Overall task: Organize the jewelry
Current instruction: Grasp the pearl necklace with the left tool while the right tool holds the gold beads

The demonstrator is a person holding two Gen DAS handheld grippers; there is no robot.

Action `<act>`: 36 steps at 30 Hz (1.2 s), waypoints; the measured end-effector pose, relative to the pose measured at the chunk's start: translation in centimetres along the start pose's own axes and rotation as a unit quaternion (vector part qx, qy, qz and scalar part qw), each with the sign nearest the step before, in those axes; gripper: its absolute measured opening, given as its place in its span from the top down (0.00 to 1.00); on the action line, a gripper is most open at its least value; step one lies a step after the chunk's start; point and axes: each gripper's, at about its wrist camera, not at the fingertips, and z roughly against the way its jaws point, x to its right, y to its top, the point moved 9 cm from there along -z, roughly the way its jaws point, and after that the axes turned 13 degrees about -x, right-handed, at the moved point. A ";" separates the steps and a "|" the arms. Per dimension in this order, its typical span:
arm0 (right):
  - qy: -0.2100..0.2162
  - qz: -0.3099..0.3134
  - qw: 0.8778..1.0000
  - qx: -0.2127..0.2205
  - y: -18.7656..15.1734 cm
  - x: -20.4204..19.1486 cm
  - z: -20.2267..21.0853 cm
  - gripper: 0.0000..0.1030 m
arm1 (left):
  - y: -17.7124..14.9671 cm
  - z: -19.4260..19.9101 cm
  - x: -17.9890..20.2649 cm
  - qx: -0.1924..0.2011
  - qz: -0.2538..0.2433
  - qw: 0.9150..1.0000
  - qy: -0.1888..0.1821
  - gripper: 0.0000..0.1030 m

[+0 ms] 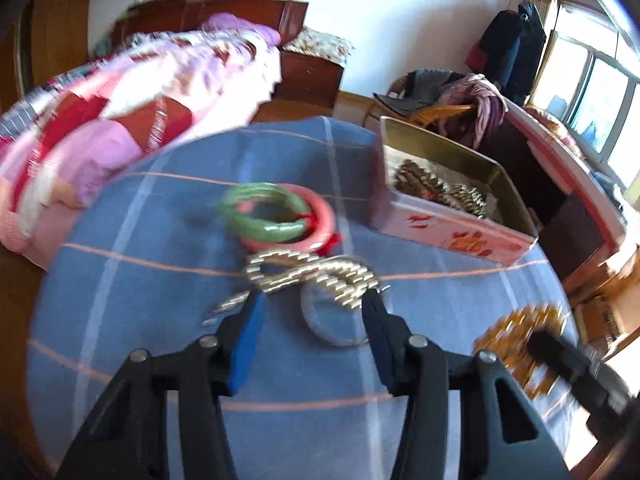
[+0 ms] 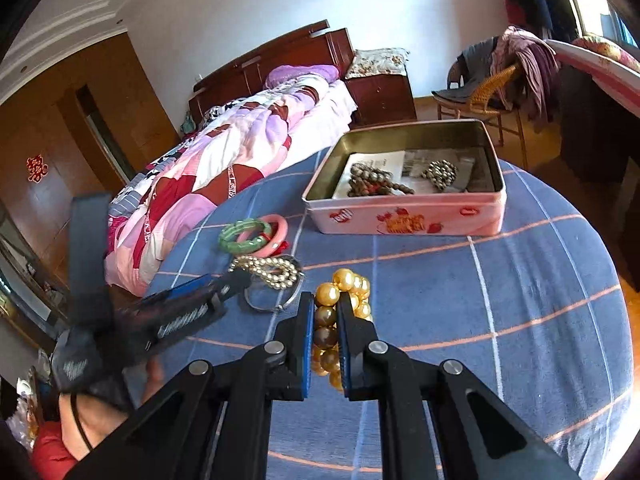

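Note:
My right gripper (image 2: 325, 312) is shut on a bracelet of large golden beads (image 2: 344, 280), held just above the blue checked cloth; the left wrist view shows that gripper (image 1: 560, 356) and the golden bracelet (image 1: 516, 336) at the right edge. My left gripper (image 1: 314, 300) is half open, with its tips at the near edge of a pale pearl-like bead strand (image 1: 312, 272), and the view is blurred. In the right wrist view the left gripper (image 2: 236, 284) reaches that bead strand (image 2: 272, 272) from the left. A thin silver bangle (image 2: 260, 309) lies under the strand.
A green bangle (image 2: 240, 236) rests on a pink bangle (image 2: 280, 228) behind the strand. An open pink tin (image 2: 404, 220) at the back of the round table (image 2: 520, 300) holds dark bead strands (image 2: 372, 180). A bed (image 2: 240, 140) stands beyond the table's left edge.

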 end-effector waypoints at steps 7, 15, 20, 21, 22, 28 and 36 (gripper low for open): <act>0.006 -0.016 1.000 -0.009 0.3 1.7 -0.7 0.90 | 1.4 -3.5 0.8 -0.025 0.013 0.999 0.044 0.48; 0.012 -0.019 1.000 -0.005 0.5 2.0 -0.5 0.90 | 1.2 -3.2 -0.5 -0.011 0.018 0.999 0.030 0.87; 0.012 -0.024 1.000 0.002 0.4 2.1 0.0 0.90 | 0.1 -0.3 -1.7 0.023 0.031 0.999 -0.004 0.87; 0.012 -0.025 1.000 0.005 0.4 2.1 0.3 0.90 | -0.4 0.6 -1.9 0.031 0.033 0.999 -0.020 0.87; 0.013 -0.026 1.000 0.008 0.4 2.1 0.6 0.90 | -0.9 1.5 -1.8 0.039 0.030 0.998 -0.038 0.87; 0.018 -0.026 0.999 0.026 0.5 1.5 2.2 0.90 | -2.9 4.8 -2.0 0.064 0.013 0.997 -0.040 0.87; 0.013 -0.004 0.998 0.058 0.6 -0.5 5.7 0.90 | -4.9 7.0 0.6 0.073 -0.035 0.996 -0.048 0.87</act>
